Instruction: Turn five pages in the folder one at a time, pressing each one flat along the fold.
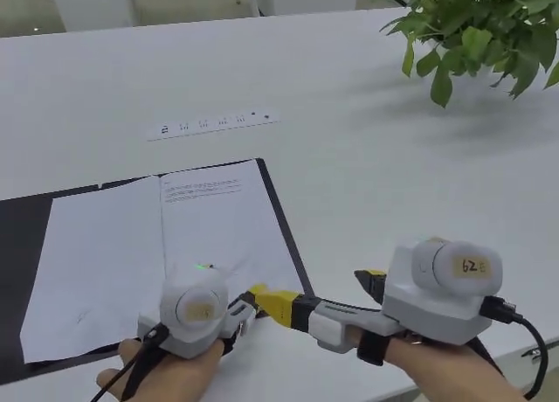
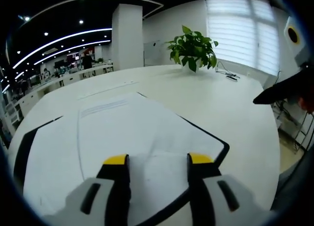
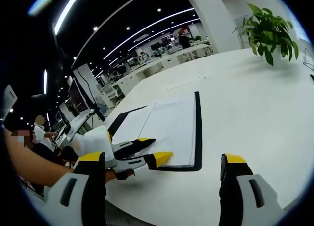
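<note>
The folder (image 1: 19, 253) lay open on the white worktop (image 1: 393, 157), with white pages (image 1: 218, 236) spread over its black cover. The left hand-held gripper (image 2: 158, 159) sat at the near right corner of the right-hand sheet. Its jaws stood a moderate gap apart with nothing pinched between them, and whether the tips touched the paper could not be told. The right hand-held gripper (image 3: 162, 158) was over bare worktop just right of the folder, jaws spread wide and empty. A potted plant (image 1: 476, 31) stood well beyond, far right.
</note>
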Demonstrator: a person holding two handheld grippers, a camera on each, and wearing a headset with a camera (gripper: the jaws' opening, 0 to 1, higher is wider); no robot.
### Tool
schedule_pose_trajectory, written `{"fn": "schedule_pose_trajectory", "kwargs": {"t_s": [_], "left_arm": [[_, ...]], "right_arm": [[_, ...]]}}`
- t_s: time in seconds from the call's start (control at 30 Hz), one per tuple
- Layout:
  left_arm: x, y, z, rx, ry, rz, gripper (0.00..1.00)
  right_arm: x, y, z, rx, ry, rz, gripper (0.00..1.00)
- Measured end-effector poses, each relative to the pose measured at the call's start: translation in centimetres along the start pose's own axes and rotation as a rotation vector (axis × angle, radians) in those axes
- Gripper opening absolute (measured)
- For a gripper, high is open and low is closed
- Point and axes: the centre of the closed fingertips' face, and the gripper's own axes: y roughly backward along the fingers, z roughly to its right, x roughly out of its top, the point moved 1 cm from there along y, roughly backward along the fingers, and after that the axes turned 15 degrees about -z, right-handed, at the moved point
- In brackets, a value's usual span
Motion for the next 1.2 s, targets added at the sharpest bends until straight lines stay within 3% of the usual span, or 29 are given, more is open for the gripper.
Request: {"fn": "schedule_pose_trajectory", "kwargs": {"t_s": [0.17, 0.4, 0.43, 0.53, 0.63, 0.77, 0.83, 0.93, 1.2], "left_arm": [[0.0, 0.0, -0.4, 0.006, -0.001, -0.02, 0.39], [0.1, -0.1, -1.6, 0.033, 0.024, -0.05, 0.17], [0.1, -0.1, -2.4, 0.045, 0.039, -0.059, 0.11], [0.1, -0.1, -2.2, 0.028, 0.044, -0.062, 0.1], [0.1, -0.1, -2.2, 0.018, 0.089, -0.056, 0.09], [0.0, -0.1, -2.0, 0.015, 0.097, -0.048, 0.08], [0.1, -0.1, -2.0, 0.013, 0.096, -0.044, 0.08], [0.1, -0.1, -2.0, 0.009, 0.097, -0.04, 0.08], [0.1, -0.1, -1.9, 0.004, 0.104, -0.028, 0.08]], "right_arm": [[-0.3, -0.1, 0.0, 0.002, -0.01, -0.004, 0.96], [-0.6, -0.4, -0.5, 0.01, -0.015, -0.009, 0.96], [-0.6, -0.5, -0.5, 0.012, -0.016, -0.01, 0.95], [-0.6, -0.7, -0.7, 0.017, -0.017, -0.014, 0.95], [-0.4, -1.1, -0.9, 0.031, -0.028, -0.021, 0.92], [-0.2, -2.1, -2.0, 0.121, -0.164, -0.034, 0.8], [0.0, -2.5, -1.9, 0.128, -0.174, -0.033, 0.72], [0.1, -3.4, -2.5, 0.18, -0.263, -0.047, 0.63], [-0.5, -6.0, -3.4, 0.238, -0.358, -0.085, 0.45]]}}
